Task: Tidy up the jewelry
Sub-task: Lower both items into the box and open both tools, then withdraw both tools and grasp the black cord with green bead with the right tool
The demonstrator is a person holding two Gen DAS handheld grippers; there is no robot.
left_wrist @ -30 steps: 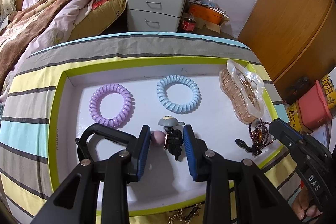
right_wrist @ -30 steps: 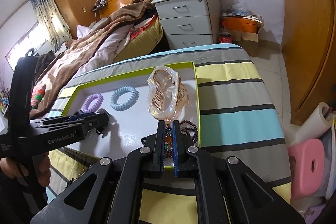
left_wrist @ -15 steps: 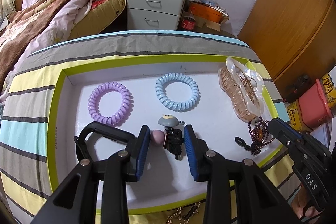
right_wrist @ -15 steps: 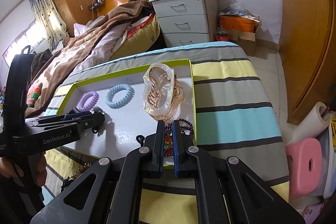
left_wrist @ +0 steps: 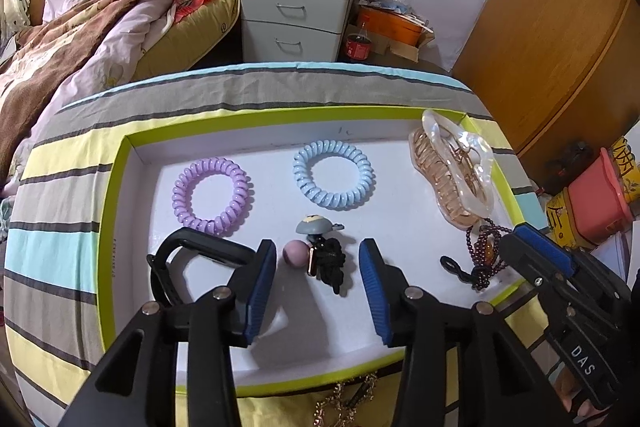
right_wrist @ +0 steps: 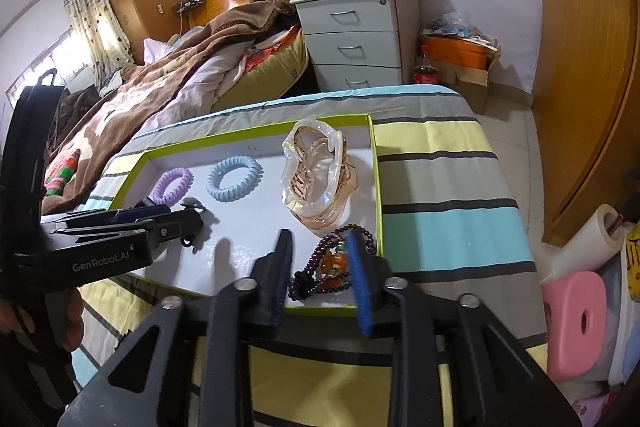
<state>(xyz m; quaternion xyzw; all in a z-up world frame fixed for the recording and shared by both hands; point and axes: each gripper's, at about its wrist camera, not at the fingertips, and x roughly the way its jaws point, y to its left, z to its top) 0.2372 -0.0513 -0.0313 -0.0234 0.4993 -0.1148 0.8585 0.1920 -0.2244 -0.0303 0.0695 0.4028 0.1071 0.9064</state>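
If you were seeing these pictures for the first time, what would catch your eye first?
The white tray with a lime-green rim on the striped cloth stands out. Inside lie a purple coil hair tie at far left, a blue coil hair tie at centre and a large translucent hair claw at right. The open right hand-held gripper straddles a dark bead bracelet.

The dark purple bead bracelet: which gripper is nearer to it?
Right. The right gripper straddles the dark purple bead bracelet; the left gripper sits further left, around a black hair tie.
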